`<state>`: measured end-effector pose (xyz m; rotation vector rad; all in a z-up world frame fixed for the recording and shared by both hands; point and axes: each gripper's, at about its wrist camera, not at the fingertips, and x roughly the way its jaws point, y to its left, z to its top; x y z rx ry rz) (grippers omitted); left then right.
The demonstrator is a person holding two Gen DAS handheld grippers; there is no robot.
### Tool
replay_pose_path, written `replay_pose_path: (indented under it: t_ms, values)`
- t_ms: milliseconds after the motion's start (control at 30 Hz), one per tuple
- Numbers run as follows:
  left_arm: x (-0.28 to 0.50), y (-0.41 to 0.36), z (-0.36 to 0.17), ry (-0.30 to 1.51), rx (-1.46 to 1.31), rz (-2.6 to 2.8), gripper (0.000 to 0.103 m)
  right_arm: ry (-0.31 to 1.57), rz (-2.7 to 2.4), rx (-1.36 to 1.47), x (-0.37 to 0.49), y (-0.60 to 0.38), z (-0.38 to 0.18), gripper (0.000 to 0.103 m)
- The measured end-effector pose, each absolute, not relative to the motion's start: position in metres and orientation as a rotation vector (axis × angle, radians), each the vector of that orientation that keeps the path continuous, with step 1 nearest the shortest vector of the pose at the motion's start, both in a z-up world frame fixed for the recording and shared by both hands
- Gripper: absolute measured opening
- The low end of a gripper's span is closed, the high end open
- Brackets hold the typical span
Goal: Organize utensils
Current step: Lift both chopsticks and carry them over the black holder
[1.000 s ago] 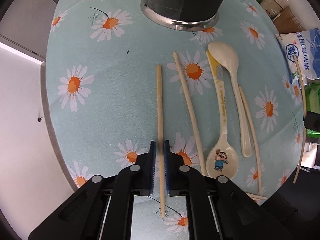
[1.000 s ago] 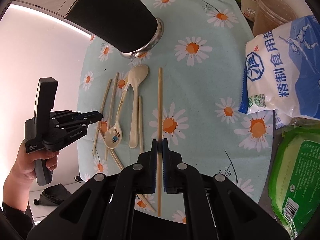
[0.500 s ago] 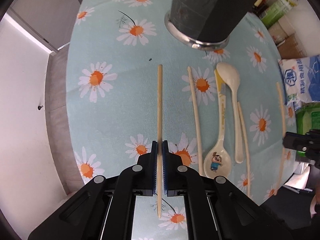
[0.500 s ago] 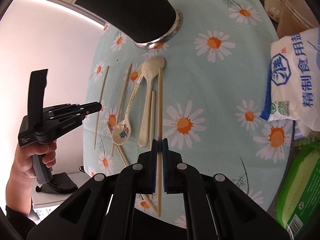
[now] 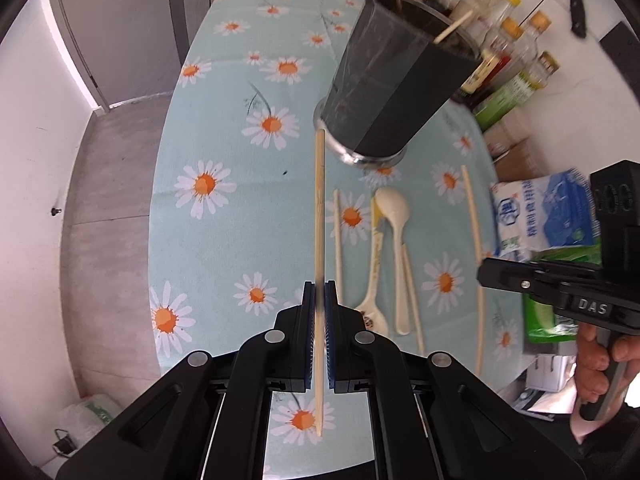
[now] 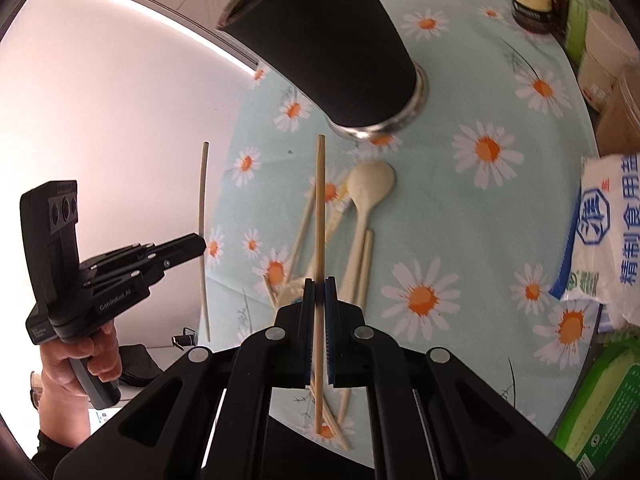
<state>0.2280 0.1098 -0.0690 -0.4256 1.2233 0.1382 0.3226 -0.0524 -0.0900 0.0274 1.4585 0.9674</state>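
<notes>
My left gripper (image 5: 319,292) is shut on a bamboo chopstick (image 5: 319,208) and holds it above the daisy tablecloth (image 5: 224,128), its far tip close to the base of the black utensil cup (image 5: 396,88). My right gripper (image 6: 319,288) is shut on a second chopstick (image 6: 320,200), also lifted and pointing toward the cup (image 6: 332,40). One chopstick tip (image 5: 452,29) pokes out of the cup's mouth. On the cloth lie a cream spoon (image 5: 394,216), a cartoon-print spoon (image 5: 374,312) and two loose chopsticks (image 5: 338,240). Each wrist view shows the other gripper, held in a hand.
A white and blue salt bag (image 6: 608,232) and a green packet (image 6: 600,392) lie at the table's right edge. Bottles and jars (image 5: 504,40) line the back behind the cup. The table drops off to grey floor (image 5: 112,200) on the left.
Both grippers have lifted their chopsticks off the cloth. The left one rose and tilted up, bringing the cup's open mouth and the bottles into view. The right one shifted toward the cup.
</notes>
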Motion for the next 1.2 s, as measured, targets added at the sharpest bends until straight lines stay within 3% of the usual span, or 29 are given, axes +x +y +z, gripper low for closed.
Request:
replay_pose_path:
  t_ms: [467,1200]
  values:
    - [0.249,0.13,0.016,0.907,-0.4,-0.059,0.004,1.181,0.993,0.13,0.331,-0.028,-0.005,0.006]
    - [0.318,0.154,0.067,0.55,-0.389,-0.273,0.004,0.625,0.851,0.229,0.356,-0.02,0.085,0.006]
